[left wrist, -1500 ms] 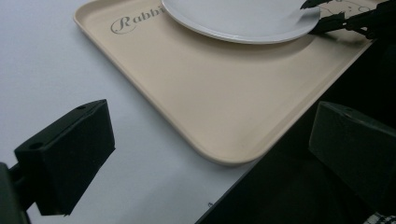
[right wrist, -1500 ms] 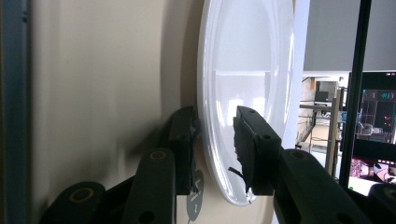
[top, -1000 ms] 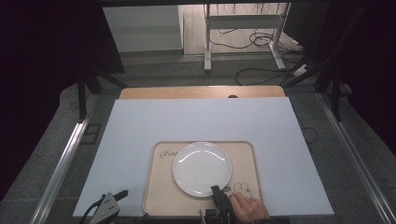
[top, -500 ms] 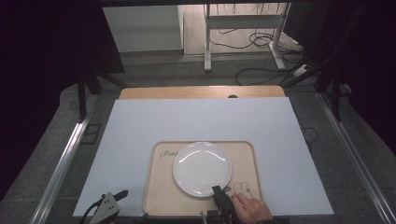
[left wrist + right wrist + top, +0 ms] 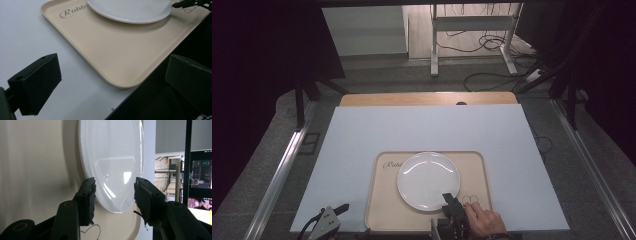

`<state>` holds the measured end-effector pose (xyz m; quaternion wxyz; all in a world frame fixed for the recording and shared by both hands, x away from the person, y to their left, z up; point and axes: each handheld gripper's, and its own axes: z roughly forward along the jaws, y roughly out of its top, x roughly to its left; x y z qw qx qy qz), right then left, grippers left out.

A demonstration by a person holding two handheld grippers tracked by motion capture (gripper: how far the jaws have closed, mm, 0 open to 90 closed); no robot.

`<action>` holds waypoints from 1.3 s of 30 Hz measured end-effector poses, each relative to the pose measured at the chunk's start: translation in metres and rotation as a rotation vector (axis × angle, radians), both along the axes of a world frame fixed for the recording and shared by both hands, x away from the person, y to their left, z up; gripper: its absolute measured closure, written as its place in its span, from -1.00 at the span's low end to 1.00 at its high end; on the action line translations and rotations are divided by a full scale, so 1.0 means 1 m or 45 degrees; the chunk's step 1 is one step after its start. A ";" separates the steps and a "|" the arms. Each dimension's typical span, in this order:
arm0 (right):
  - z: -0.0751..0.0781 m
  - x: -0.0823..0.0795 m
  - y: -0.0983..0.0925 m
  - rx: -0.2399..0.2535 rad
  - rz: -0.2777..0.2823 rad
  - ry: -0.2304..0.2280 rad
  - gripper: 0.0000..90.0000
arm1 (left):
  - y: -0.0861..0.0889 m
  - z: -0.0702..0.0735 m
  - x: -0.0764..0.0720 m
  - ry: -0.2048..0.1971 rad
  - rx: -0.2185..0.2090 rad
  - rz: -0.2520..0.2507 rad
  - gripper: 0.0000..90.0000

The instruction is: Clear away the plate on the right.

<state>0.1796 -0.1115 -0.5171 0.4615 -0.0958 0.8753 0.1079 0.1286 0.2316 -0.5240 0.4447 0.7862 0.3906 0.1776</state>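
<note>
Straddling the near rim of the white plate [image 5: 112, 167]: my right gripper [image 5: 113, 195], jaws apart, one above the rim and one below it, not yet closed on anything. My right hand [image 5: 482, 222] holds it at the near edge of the table [image 5: 362, 135].

Item, plate: lies flat on the beige tray [image 5: 120, 50], in the middle of it, slightly toward the far side. Round, so no long axis and no heading worth recording; face up, rim level. The near edge overhangs the tray floor just enough for a jaw to get under.

Item, tray: long axis runs left to right across the table, lettering at the far left corner, a small line drawing at the near right by my gripper.

Item, left gripper [image 5: 328, 221]: jaws wide apart, holding nothing, resting at the near left edge of the table, well apart from the plate and just beside the tray's near left corner.

Risks, as I judge them:
- Glazed rim, narrow bite at one edge only: plate could slip or swing down from the jaws if lifted.
- Lower jaw pushing instead of sliding under: plate skates away across the tray.
- Closing hard on the thin edge: chipping.
- Tray may shift with the plate; nothing pins it.
</note>
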 end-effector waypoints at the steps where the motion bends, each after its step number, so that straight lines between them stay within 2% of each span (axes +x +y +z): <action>1: 0.001 0.000 0.000 0.007 -0.005 0.010 0.10 | 0.000 0.000 0.000 0.000 0.001 0.000 -1.00; 6: 0.005 0.003 -0.002 0.078 -0.017 0.029 0.03 | 0.000 0.000 0.000 0.000 0.000 0.000 -1.00; 13: 0.008 0.006 -0.005 0.107 -0.045 0.064 -0.04 | 0.000 0.000 0.000 0.000 0.000 0.000 -1.00; 27: 0.014 0.016 -0.016 0.250 -0.095 0.170 -0.18 | 0.000 0.000 0.000 0.000 -0.001 -0.001 -1.00; 39: 0.017 0.022 -0.024 0.337 -0.123 0.237 -0.27 | 0.000 0.000 0.000 -0.002 -0.001 -0.001 -1.00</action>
